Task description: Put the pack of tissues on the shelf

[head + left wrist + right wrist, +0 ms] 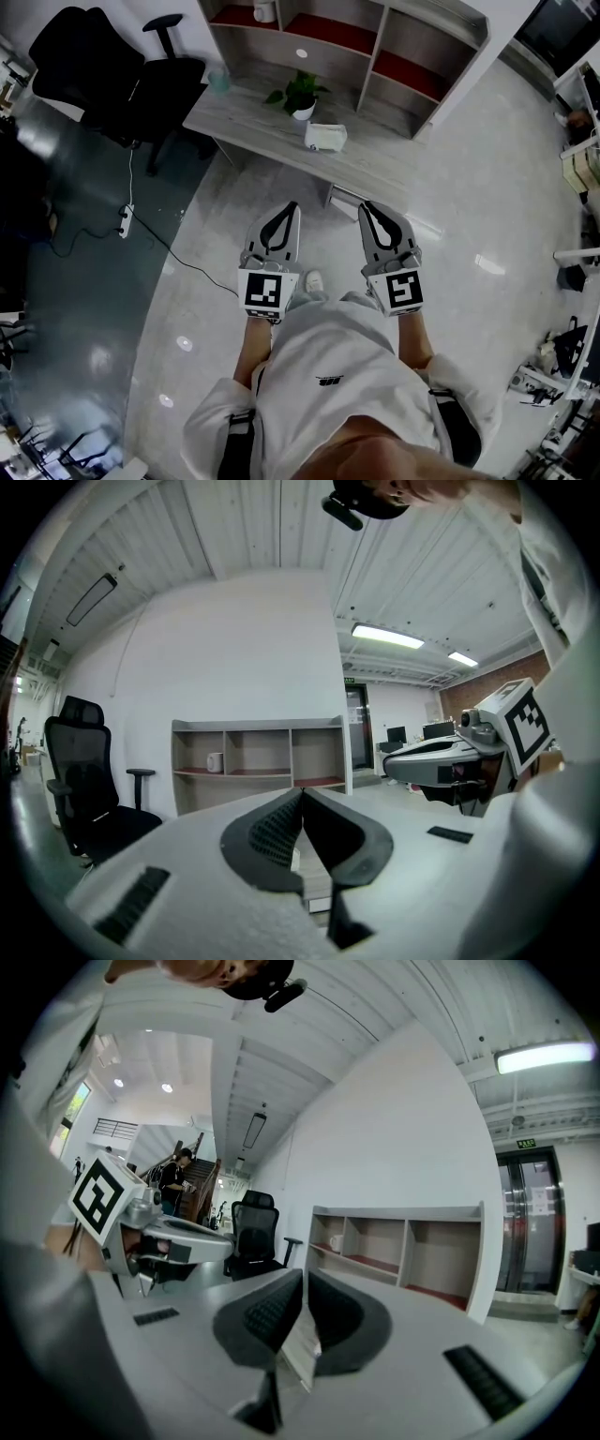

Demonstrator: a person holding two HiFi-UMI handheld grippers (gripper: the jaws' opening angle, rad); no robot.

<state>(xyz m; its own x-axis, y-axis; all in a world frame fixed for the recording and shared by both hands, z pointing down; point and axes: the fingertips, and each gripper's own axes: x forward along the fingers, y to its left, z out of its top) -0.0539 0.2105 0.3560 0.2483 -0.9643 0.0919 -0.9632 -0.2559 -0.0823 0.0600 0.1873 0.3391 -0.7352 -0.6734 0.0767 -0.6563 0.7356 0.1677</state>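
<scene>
Well clear of the desk edge [267, 141] hover left gripper [292, 208], right gripper [367, 206] (jaws together).

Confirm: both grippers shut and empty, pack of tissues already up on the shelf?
Not quite. The pack of tissues lies on the desk beside the potted plant, not on the shelf; the head view shows it. The rest holds: the left gripper and right gripper are both shut and empty.

A white T-shirt [328, 370] with a small dark chest mark was worn at lower centre, crossed by dark straps [236, 439], possibly a harness. The grey left gripper [292, 210] and right gripper [367, 208] were capped by black-and-white marker cubes [264, 292].
</scene>
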